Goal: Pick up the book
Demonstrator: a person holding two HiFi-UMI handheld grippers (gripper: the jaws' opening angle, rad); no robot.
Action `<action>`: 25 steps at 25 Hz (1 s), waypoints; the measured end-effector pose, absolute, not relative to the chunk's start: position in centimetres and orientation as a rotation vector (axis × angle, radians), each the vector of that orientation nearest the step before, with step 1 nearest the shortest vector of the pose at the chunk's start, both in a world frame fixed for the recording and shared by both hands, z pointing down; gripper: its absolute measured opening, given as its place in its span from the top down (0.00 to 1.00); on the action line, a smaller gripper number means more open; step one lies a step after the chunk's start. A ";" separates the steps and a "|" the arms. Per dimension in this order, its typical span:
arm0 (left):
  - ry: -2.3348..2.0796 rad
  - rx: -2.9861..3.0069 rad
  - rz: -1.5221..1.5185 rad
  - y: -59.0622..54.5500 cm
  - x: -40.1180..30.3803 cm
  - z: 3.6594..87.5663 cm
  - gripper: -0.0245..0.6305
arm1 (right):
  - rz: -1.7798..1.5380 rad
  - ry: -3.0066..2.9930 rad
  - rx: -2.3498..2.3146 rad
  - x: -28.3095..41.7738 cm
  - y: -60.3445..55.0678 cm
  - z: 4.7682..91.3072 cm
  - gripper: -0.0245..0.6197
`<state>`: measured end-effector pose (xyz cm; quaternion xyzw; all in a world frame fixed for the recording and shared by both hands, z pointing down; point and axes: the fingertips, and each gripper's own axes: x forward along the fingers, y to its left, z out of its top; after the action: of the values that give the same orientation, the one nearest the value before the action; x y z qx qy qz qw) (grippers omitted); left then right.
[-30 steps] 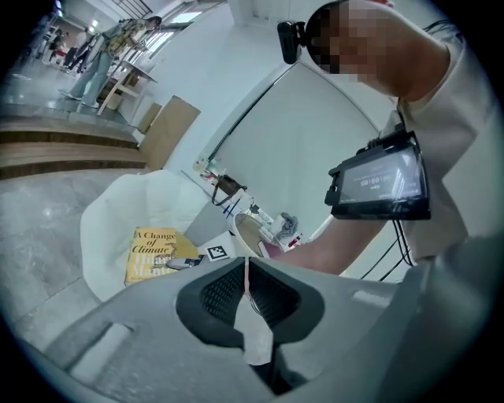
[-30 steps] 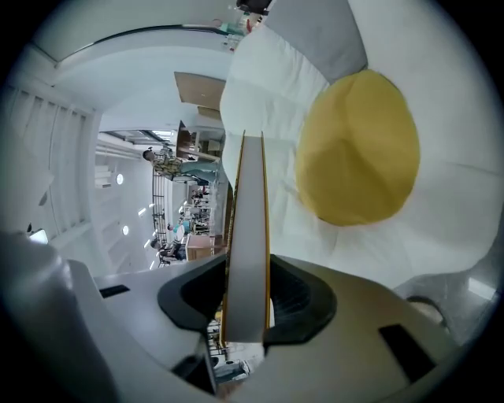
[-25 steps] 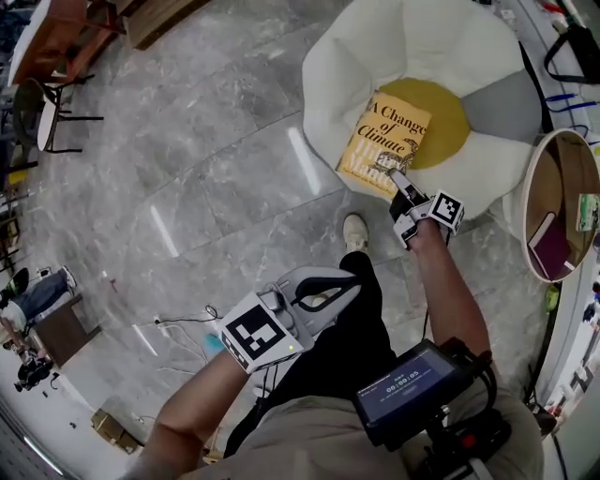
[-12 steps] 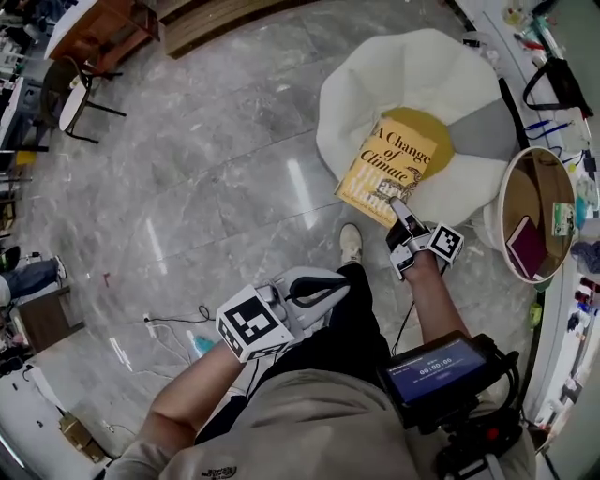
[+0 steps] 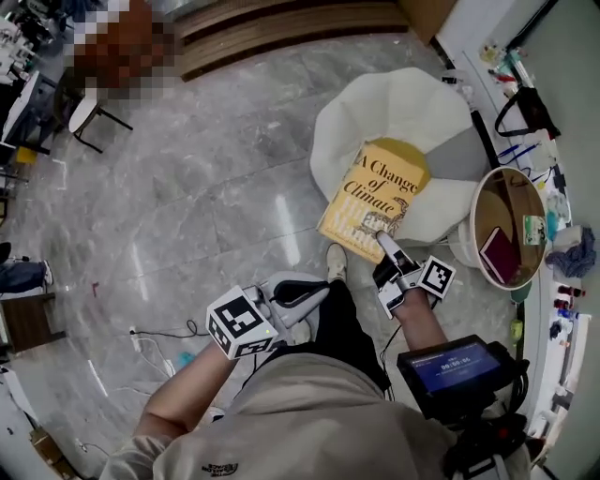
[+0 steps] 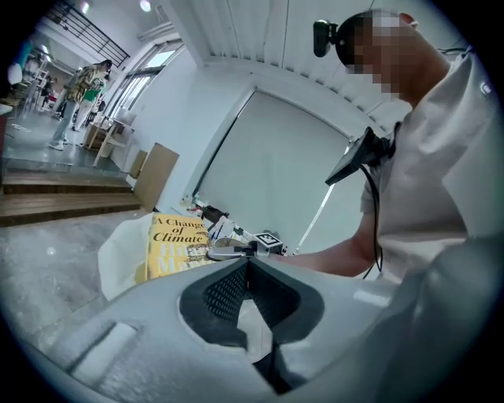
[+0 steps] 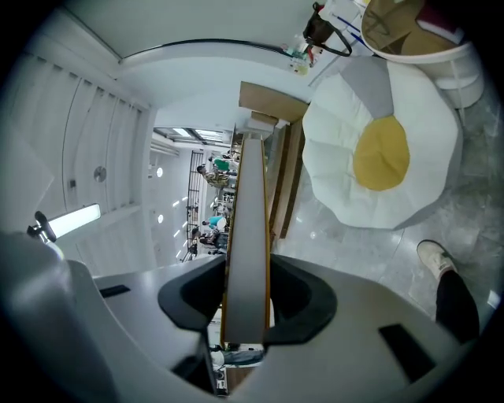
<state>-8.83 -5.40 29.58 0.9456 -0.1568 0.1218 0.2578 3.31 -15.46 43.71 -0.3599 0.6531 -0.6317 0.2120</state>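
Observation:
The yellow book (image 5: 372,199), titled "A Change of Climate", hangs above the white egg-shaped cushion (image 5: 403,103). My right gripper (image 5: 387,246) is shut on its near edge. In the right gripper view the book (image 7: 248,228) stands edge-on between the pads of the right gripper (image 7: 246,277), and the cushion (image 7: 409,86) lies bare below with its yellow centre showing. My left gripper (image 5: 309,291) is held low by the person's leg, shut, with nothing in it. From the left gripper (image 6: 246,264) view I see the book's cover (image 6: 177,244) ahead.
A round white tub (image 5: 476,211) holding a dark red book stands right of the cushion. The person's shoe (image 5: 337,261) rests on the grey marble floor beside the cushion. Wooden steps (image 5: 281,28) run along the back, with a chair (image 5: 89,112) at far left.
The book has come up off the cushion's yellow centre in the right gripper. Both hands have risen, and the cushion and floor look farther away.

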 end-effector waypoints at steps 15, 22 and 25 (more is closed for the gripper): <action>-0.502 2.665 0.266 6.3 -11.4 25.5 0.95 | -1.602 1.999 -0.923 1.9 0.6 32.3 0.73; -0.488 2.665 0.261 6.2 -12.2 23.0 0.95 | -1.587 2.016 -0.916 1.1 1.9 28.5 0.73; -0.477 2.667 0.265 6.1 -12.1 22.4 0.95 | -1.597 2.002 -0.902 0.7 2.5 27.7 0.73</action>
<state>-12.14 6.14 22.40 0.9583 -0.1713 0.0951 0.2080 0.74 2.46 27.70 -0.3247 0.7207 -0.5749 0.2114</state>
